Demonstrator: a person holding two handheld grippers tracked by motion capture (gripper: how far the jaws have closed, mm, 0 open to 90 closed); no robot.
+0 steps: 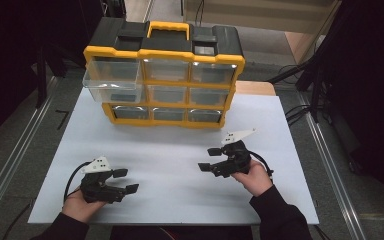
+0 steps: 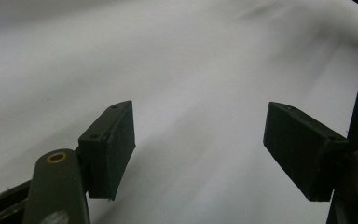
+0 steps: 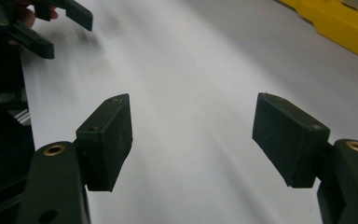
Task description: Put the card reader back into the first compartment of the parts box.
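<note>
A yellow and black organiser (image 1: 165, 75) with clear drawers stands at the back of the white table (image 1: 170, 145); its yellow base (image 3: 335, 21) shows in the right gripper view. Its top left drawer (image 1: 112, 82) is pulled out. My left gripper (image 1: 126, 180) rests low over the front left of the table, open, jaws pointing right, nothing between them (image 2: 198, 149). My right gripper (image 1: 209, 158) hovers at the front right, open and empty (image 3: 193, 140), jaws pointing left. The left gripper's fingers (image 3: 70, 11) show in the right gripper view's top left corner.
A wooden surface (image 1: 255, 87) sticks out behind the organiser on the right. Metal rails (image 1: 10, 165) run along both sides of the table. Cables (image 1: 300, 112) lie on the floor at the right.
</note>
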